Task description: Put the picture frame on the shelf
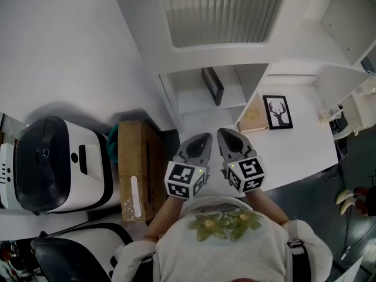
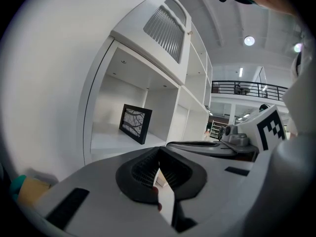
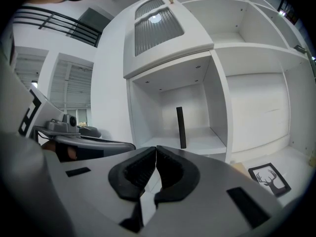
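- Both fingers sets closed on nothing: left gripper [image 1: 201,140] and right gripper [image 1: 227,135], side by side, low centre.
- I see picture frame [image 1: 212,86] upright inside shelf [image 1: 194,101] compartment, upper centre.
- Deer print [image 1: 277,111] flat on bench [image 1: 305,140], right.

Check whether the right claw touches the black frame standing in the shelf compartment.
Apart. Right gripper view: the right claw, shut and empty, sits short of the black frame, bare shelf between.

Lower left: tall brown cardboard box [image 1: 140,169], just beside a white-and-black appliance [image 1: 53,163], something teal [image 1: 112,141] peeking out between them. On the white worktop [image 1: 299,151]: black-framed antler print [image 1: 277,111] lying flat, tan board [image 1: 255,117] just beside it. Overhead: ribbed cabinet panel [image 1: 220,10]. Far right, on dark floor: pale shoes [image 1: 345,197].
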A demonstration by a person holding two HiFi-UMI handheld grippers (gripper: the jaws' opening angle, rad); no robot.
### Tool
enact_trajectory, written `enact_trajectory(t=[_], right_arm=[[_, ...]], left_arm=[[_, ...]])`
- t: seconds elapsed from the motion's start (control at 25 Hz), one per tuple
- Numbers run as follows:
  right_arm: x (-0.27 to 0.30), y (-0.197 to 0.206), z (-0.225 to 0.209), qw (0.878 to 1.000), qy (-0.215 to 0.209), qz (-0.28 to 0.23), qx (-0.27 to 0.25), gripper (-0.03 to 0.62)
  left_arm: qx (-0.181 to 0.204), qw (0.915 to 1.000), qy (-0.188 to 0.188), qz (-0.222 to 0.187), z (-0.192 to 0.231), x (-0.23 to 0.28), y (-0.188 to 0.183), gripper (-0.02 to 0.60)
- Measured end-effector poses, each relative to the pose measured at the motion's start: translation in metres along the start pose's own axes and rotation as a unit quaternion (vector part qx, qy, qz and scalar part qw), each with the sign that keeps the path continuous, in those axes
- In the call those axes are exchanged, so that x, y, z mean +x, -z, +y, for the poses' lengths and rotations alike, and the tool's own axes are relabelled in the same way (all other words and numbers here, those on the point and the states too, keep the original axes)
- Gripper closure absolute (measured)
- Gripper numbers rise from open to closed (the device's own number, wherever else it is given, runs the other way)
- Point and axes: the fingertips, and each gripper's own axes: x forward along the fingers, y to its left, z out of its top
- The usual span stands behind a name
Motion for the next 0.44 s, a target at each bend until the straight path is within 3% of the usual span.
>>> enact_trajectory(t=[0.44], right_arm=[[-0.003,0.011,0.001,1.000,0.004,0.018,-0.005,0.562]], left_arm=[[0.003,1.0000,0.000,0.005,-0.003,-0.004,0.006,0.552]])
